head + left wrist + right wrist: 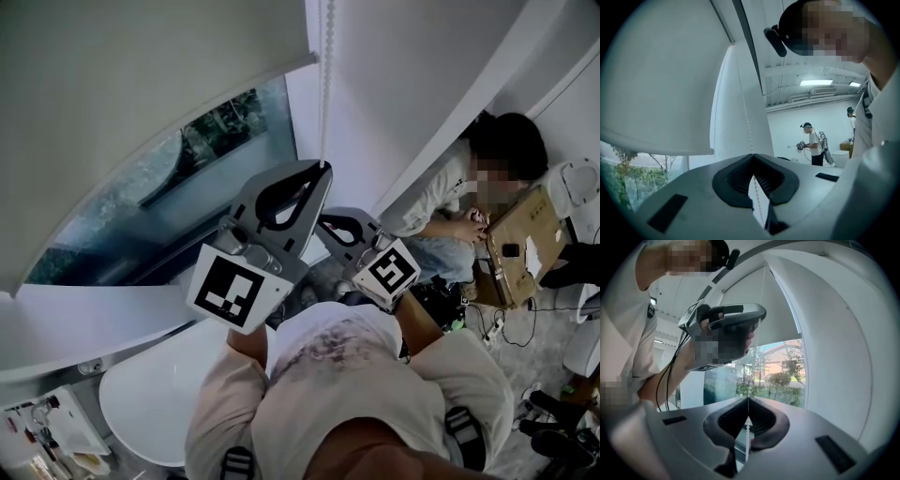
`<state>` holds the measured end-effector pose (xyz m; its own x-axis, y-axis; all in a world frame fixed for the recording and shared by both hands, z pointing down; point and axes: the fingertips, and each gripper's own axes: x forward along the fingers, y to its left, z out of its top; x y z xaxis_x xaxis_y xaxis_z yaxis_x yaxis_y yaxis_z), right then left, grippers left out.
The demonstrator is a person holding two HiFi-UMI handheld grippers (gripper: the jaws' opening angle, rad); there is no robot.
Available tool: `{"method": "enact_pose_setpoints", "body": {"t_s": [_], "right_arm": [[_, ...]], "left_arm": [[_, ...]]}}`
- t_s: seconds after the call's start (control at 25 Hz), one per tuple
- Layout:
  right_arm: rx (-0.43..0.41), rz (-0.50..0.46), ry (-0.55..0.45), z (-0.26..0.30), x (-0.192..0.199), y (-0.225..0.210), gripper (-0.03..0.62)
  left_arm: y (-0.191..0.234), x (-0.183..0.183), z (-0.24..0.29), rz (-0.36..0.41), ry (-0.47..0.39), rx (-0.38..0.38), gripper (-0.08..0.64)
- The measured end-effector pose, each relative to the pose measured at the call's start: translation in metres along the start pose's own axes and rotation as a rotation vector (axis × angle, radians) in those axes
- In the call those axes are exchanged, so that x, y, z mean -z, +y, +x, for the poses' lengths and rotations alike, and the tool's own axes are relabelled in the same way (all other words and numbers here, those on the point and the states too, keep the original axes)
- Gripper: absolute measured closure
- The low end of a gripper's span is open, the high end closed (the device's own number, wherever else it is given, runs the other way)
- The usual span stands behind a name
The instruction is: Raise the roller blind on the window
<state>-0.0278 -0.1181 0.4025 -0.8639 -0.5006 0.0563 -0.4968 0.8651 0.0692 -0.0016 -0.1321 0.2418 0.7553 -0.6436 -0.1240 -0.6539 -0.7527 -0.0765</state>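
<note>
progress: roller blind (pixel 122 84) is partly up. Its hem sits about mid-window and the lower window glass (pixel 169 206) is bare, with trees (pixel 780 380) and a building outside. The upper glass is still covered. I'd call it mid-task.
left to do: more pulls on the chain until the hem clears the glass, as I judge it.
task thing: bead chain (pixel 326 84) hangs down the right edge of the blind, just beside the white wall. It runs into both grippers.
upper grip: left gripper (pixel 752 156) is the higher one. Its jaws are pinched together at the tips with the chain caught between them. The chain goes up out of the tip and shows again in the gap behind.
lower grip: right gripper (pixel 748 398) sits just below the left. Its jaws are clamped on the same chain, and beads dangle through the gap behind the tips.
chain span: looks straight between the two grips.
blind fabric: matte, pale and opaque, hanging flat with a straight bottom edge.
chain build: small round white beads on a thin cord.
glass: smooth and clear, slightly tinted.
gripper build: smooth grey plastic shells tapering to a point, with black ribbed pads (pixel 736 180) inside and a marker cube (pixel 230 291) in black-and-white squares at the back.
sill (pixel 84 328): white, smooth, near left under the glass.
</note>
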Motion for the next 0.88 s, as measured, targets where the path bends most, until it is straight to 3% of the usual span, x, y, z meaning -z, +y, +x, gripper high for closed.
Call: {"method": "enact_pose_setpoints", "body": {"t_s": [0.32,0.88], "right_arm": [[0.002,0.015,0.048,0.0,0.026,0.001,0.532],[-0.005,0.123,0.153,0.003,0.1,0.014,0.532]], "left_arm": [[-0.002,0.023,-0.004,-0.035,0.035,0.008,0.555],[0.0,0.097,-0.019,-0.096,0.12,-0.002,0.555]]}}
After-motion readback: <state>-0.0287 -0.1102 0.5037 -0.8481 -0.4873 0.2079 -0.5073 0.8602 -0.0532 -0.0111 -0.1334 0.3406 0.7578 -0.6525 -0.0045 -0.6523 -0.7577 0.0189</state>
